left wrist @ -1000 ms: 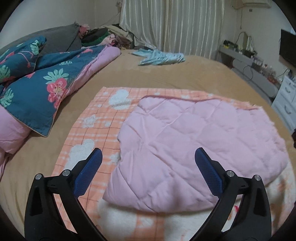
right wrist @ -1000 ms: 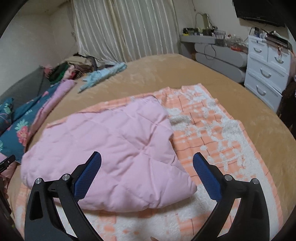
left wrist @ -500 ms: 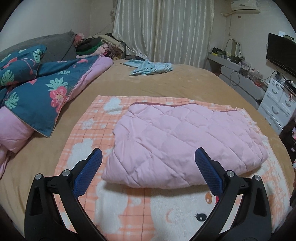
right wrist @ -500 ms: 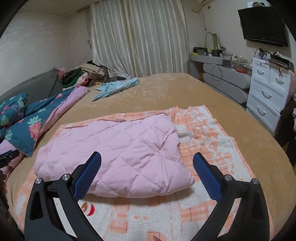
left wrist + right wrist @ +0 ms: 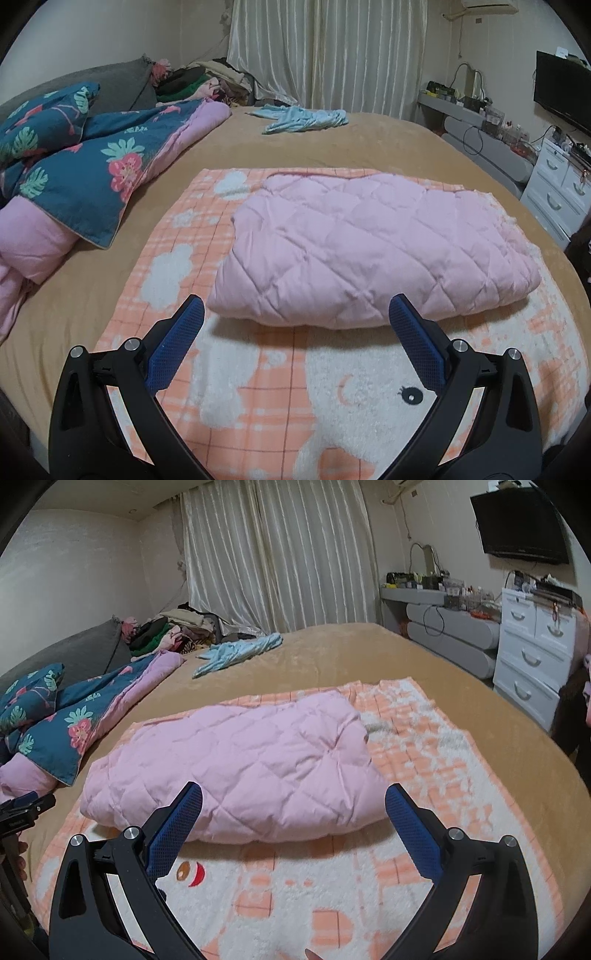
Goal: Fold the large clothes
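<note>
Left wrist view: the left tool (image 5: 295,321) is hovering with its jaws spread wide and nothing between them, just short of the near folded edge of a pink quilted blanket (image 5: 369,254); the blanket is lying doubled over on an orange-and-white cartoon fleece blanket (image 5: 280,398), itself spread flat across the tan bed (image 5: 332,144); a teal floral duvet (image 5: 85,173) is bunching up at the left, well apart, and a light blue garment (image 5: 303,120) is sitting far back near the curtains.

Right wrist view: the right tool (image 5: 293,805) is likewise gaping and gripping nothing, facing the same pink bundle (image 5: 236,771) from its right end; a white chest of drawers (image 5: 535,653) is standing beyond the bed's right side; the left tool's black frame (image 5: 22,812) is peeking in at the left edge.

The quilted piece is looking soft, puffy and light, likely to sag and spring open rather than hold a crease; the surest hold appears to be at the near corners of the folded edge, one tool each, pinching through all layers so the padding is not slipping apart.
</note>
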The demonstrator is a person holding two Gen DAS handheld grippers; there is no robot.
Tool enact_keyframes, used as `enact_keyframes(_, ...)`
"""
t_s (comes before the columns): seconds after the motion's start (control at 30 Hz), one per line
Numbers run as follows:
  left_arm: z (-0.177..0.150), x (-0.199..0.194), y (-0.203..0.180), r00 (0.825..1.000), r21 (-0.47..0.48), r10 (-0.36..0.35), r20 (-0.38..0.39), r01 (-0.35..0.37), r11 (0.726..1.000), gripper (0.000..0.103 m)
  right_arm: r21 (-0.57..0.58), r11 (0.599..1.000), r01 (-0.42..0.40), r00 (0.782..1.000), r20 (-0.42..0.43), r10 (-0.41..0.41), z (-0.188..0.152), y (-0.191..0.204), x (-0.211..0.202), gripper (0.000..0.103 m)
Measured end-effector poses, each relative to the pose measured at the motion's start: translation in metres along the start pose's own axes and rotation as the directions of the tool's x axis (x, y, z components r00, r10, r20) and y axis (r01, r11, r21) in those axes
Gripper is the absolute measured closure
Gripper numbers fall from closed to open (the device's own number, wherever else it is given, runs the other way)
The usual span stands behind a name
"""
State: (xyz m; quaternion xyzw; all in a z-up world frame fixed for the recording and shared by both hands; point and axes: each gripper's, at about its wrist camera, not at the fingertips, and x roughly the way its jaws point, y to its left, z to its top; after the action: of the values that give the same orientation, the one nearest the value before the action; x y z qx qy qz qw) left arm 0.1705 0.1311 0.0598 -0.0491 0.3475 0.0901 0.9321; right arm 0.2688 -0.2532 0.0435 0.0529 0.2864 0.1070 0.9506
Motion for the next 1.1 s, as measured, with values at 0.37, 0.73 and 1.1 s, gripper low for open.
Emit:
enact_keyframes(0.37, -0.02, 0.039, 0.004, 0.996, -0.044, 0.024, -0.082, -0.027, 0.999, 0.009, 0.068, 0.996, 0.058, 0.994, -0.091, -0.052, -0.028, -0.013, 0.036, 0.004)
enact_keyframes(0.73, -0.025, 0.089, 0.027, 0.978, -0.276, -0.125, -0.165, 0.076, 0.958, 0.009, 0.21, 0.972, 0.109, 0.975, -0.213, -0.064, -0.05, -0.042, 0.091, 0.004)
enact_keyframes(1.1, -0.015, 0.146, 0.054, 0.958, -0.585, -0.235, -0.164, 0.098, 0.805, 0.009, 0.295, 0.953, 0.072, 0.972, -0.235, 0.0, -0.048, -0.043, 0.123, 0.004)
